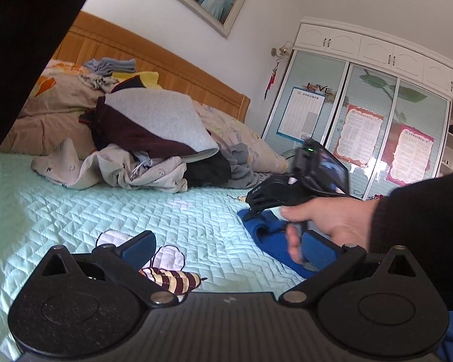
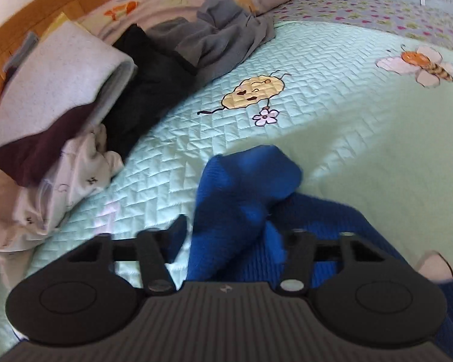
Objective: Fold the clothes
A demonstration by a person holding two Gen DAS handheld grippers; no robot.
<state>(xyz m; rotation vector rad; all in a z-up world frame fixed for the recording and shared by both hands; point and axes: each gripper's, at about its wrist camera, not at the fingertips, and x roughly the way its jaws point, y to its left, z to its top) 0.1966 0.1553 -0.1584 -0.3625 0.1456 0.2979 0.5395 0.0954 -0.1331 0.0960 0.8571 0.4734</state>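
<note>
the blue cloth [image 2: 244, 181] lies on the bed [image 2: 332, 138], one fold standing between the right claw [image 2: 229, 235] fingers, which sit apart (contact unclear). the left claw [image 1: 226, 250] hovers wide open, empty, beside the clothes pile [image 1: 154, 138].

blue garment [image 2: 244, 181]; mint quilted bedspread [image 2: 332, 138] (bee motifs); grey-maroon clothes pile [image 1: 154, 126].

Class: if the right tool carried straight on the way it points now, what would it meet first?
Most likely the blue garment, whose raised fold lies between the right tool fingers, directly ahead. Beyond it is the green bedspread.
</note>
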